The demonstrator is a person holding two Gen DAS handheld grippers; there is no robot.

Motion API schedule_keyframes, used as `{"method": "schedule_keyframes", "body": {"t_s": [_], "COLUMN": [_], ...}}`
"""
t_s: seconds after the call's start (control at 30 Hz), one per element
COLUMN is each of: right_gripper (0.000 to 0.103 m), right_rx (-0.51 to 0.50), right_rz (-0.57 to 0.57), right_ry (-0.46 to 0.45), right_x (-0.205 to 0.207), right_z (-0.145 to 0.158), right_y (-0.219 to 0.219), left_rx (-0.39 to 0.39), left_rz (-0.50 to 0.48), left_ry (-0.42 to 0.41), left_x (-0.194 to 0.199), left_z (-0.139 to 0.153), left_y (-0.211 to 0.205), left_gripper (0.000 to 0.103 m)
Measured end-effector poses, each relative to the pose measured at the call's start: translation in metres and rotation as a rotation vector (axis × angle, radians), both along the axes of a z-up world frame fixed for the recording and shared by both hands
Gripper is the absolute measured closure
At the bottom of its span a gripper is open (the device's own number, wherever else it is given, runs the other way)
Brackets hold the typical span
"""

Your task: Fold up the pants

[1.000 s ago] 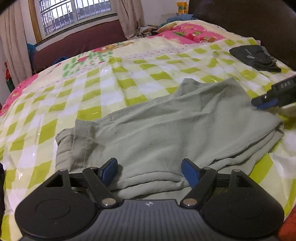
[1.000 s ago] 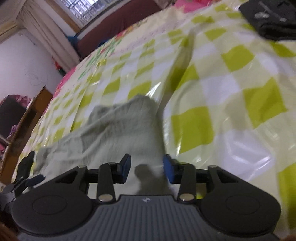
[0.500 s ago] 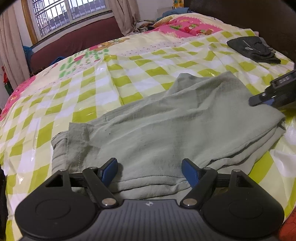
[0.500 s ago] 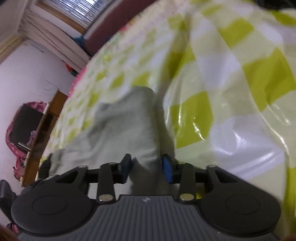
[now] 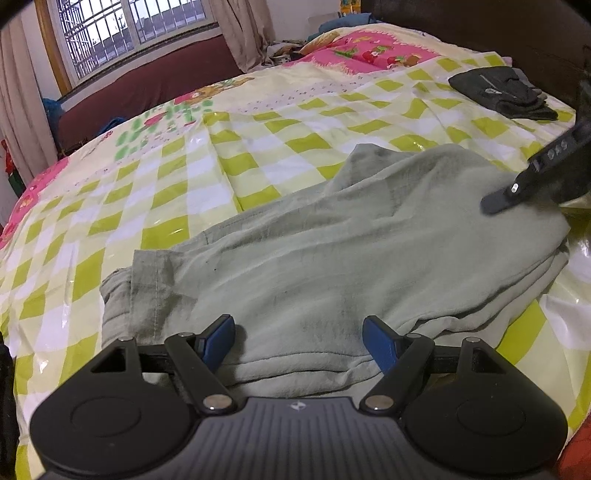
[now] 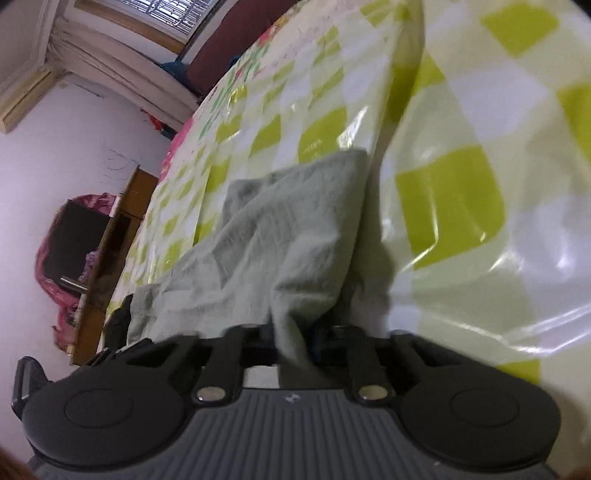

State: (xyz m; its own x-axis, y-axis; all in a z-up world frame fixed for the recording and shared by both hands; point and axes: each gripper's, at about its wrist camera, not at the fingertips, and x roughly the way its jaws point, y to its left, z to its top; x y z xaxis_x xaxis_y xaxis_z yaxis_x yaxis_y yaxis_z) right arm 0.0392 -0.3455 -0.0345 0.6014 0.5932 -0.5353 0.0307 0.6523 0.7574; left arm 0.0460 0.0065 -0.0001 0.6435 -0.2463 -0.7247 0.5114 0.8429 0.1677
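Pale green pants lie on a bed under a glossy green-and-white checked cover.

The left gripper hovers with jaws wide apart over the near hem; the right gripper is clamped on the fabric's edge. Beyond them: dark folded clothes, a barred window, curtains.

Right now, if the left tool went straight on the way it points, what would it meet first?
Most likely the grey-green pants. The left tool stands open just over their near folded edge, with cloth directly ahead between its fingers and the checked plastic bed cover beyond. How far above the cloth it hovers is unclear.
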Motion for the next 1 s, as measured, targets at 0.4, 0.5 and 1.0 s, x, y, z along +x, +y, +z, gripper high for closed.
{"method": "schedule_keyframes", "body": {"t_s": [0.4,0.5,1.0], "right_gripper": [0.099,0.099,0.099], "right_rx": [-0.145,-0.225,-0.478], "right_rz": [-0.105,-0.061,0.416], "right_ry": [-0.018,-0.052,-0.118], "right_x": [-0.005,0.003,0.049], "right_z": [0.055,0.08,0.082], "right_y": [0.017,0.044,0.277], "left_rx": [-0.091,-0.122,-0.244], "left_rz": [-0.046,-0.021,0.092], "left_ry": [-0.035,-0.037,-0.081], "left_x": [-0.012,-0.013,-0.053], "left_z": [-0.006,-0.004,0.004], "left_y": [0.004,0.012,0.067], "left_gripper": [0.013,0.013,0.013]}}
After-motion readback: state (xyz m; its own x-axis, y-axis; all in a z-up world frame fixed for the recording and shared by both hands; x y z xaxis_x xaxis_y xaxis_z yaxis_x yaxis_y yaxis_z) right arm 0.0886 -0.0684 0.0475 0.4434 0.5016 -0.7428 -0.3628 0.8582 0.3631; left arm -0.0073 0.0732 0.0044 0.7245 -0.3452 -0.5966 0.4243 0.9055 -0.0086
